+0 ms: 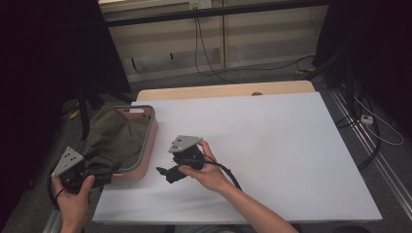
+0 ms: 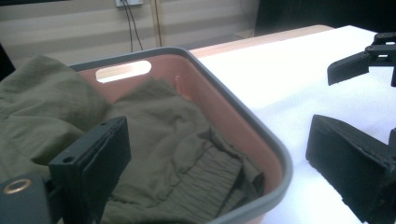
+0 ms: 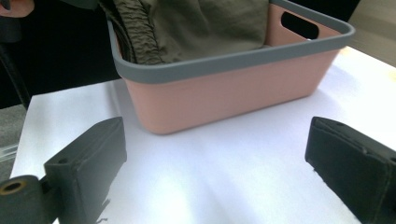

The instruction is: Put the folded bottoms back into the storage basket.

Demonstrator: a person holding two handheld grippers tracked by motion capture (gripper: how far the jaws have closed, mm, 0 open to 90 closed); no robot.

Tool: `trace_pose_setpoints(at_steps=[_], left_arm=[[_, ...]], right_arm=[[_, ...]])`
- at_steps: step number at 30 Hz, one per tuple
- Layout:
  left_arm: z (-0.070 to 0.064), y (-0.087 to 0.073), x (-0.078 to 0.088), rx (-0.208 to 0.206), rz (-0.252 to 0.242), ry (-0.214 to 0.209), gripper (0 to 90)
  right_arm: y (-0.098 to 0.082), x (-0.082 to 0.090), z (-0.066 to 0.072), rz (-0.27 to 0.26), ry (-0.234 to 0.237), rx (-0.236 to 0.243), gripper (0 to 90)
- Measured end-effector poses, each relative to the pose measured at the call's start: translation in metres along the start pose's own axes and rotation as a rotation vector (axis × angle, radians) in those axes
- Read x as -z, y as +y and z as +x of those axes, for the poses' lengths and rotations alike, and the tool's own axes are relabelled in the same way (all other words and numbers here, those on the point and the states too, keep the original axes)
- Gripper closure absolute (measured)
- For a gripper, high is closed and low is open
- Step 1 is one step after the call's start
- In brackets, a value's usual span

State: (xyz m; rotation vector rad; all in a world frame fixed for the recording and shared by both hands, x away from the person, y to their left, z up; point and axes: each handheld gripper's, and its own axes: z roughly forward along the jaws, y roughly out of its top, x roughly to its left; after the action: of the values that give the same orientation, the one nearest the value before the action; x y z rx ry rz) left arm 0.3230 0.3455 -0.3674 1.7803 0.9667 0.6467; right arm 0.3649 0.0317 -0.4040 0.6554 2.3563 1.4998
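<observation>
Both grippers (image 1: 167, 172) look black, with grey three-cornered plates, black cables and flat fingers (image 3: 88, 163).

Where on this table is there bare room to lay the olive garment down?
The white table top is bare from the right hand-held gripper across to the right and far edges. It is crowded at the near-left corner, where the pink basket holds the olive garment beside the left hand-held gripper.

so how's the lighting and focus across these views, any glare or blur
High view: dim, dark edges, evenly lit white table. Left gripper view: the table blows out to glare, near jaws soft. Right gripper view: pink basket sharp, close jaws blurred, mild glare on the table.
</observation>
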Motion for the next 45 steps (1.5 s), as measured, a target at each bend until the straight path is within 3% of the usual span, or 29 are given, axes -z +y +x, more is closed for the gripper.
trace_pose_setpoints(at_steps=[15, 16, 18, 23, 24, 37, 41, 45], left_arm=[[-0.035, 0.002, -0.013, -0.015, -0.019, -0.058, 6.0], [-0.039, 0.004, -0.016, -0.035, -0.007, -0.078, 5.8], [-0.044, 0.005, -0.020, -0.035, -0.005, -0.092, 5.8], [-0.054, 0.007, -0.027, -0.056, 0.012, -0.120, 5.8], [-0.059, 0.009, -0.031, -0.061, 0.026, -0.127, 5.8], [-0.092, 0.009, -0.056, -0.081, 0.029, -0.176, 5.8], [-0.106, 0.008, -0.065, -0.095, 0.063, -0.233, 5.8], [-0.113, 0.008, -0.071, -0.114, 0.079, -0.249, 5.7]], right_arm=[[-0.023, 0.044, -0.015, -0.004, -0.069, -0.040, 5.3], [-0.027, 0.050, -0.017, 0.013, -0.092, -0.037, 5.6], [-0.029, 0.054, -0.019, 0.029, -0.105, -0.033, 5.9], [-0.031, 0.070, -0.022, 0.022, -0.115, -0.036, 5.4], [-0.033, 0.077, -0.024, 0.026, -0.137, -0.031, 5.5], [-0.054, 0.111, -0.038, 0.029, -0.212, -0.075, 5.5], [-0.062, 0.127, -0.041, 0.034, -0.243, -0.088, 5.2], [-0.065, 0.135, -0.041, 0.039, -0.264, -0.090, 5.2]])
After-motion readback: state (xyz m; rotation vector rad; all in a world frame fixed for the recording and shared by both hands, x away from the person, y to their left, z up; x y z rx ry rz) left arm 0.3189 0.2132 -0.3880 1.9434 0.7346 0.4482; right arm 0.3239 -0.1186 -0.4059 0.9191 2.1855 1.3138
